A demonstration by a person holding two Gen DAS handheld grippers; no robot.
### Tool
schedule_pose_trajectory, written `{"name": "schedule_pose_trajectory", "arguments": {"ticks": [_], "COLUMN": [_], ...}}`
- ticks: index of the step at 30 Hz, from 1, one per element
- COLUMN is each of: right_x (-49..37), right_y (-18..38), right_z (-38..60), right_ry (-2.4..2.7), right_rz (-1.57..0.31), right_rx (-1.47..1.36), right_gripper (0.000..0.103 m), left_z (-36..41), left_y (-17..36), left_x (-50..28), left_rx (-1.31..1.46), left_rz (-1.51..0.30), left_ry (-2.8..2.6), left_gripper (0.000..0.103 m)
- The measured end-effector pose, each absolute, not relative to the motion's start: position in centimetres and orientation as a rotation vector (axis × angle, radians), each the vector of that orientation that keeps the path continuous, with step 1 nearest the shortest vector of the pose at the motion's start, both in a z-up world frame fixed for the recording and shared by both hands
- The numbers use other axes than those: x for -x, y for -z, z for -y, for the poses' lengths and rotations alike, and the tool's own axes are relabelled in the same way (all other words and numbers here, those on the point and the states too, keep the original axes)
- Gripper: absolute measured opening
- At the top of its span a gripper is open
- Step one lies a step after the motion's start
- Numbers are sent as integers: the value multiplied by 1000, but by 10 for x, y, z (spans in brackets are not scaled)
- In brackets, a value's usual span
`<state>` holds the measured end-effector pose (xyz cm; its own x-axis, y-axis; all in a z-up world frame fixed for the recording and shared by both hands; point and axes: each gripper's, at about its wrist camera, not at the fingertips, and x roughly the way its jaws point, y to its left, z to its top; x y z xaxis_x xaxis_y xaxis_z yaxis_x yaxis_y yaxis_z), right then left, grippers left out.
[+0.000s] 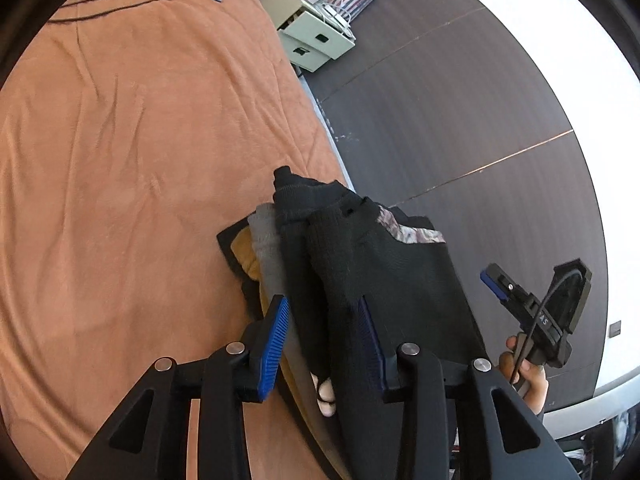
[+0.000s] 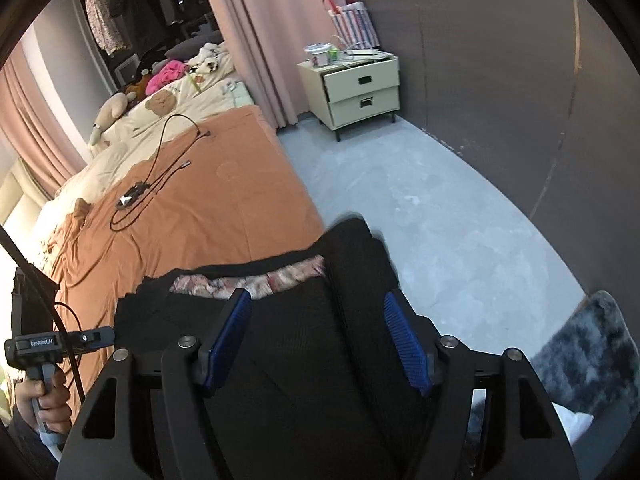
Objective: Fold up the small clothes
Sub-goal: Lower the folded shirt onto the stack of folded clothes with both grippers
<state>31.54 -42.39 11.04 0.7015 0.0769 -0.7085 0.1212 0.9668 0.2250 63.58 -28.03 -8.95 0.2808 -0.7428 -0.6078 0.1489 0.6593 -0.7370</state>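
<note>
A pile of small clothes lies at the edge of the orange bedspread: dark knit socks, a grey sock, a mustard piece and a black garment with a patterned band. My left gripper is open, its blue pads either side of the dark socks. My right gripper is open over the black garment with its patterned band. It also shows in the left wrist view, beside the pile. The left gripper shows in the right wrist view.
A cream nightstand with two drawers stands by the dark wall. Black cables lie on the bedspread. Plush toys and pillows sit at the bed's head. A grey shaggy rug lies on the pale floor.
</note>
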Motion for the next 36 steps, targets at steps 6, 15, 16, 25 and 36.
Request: {"name": "schedule_pose_trajectory", "arguments": {"ticks": [6,15,16,25,36], "right_x": [-253,-185,-183,-188,-237], "right_y": [-115,-100,-98,-59,-35], "right_z": [431,429,429,446,449], "right_ry": [42,8,4,63,161], "right_rz": [-762,-741,-739,-771,-826], "right_rx": [-279,-240,-238,-273,-336], "right_gripper": [67,44,44,44,44], "left_z": [282,307,309,335,337], "left_y": [83,93,95,113,121], "left_x": [-616,-584,-582,-580,-576], "left_rx": [614,577,574,508,495], "left_rz": [-1133,-1182,-1190,-1223,-1238], "left_ry": [663,712,717,720,718], "left_gripper": [38,38,38,38,40]}}
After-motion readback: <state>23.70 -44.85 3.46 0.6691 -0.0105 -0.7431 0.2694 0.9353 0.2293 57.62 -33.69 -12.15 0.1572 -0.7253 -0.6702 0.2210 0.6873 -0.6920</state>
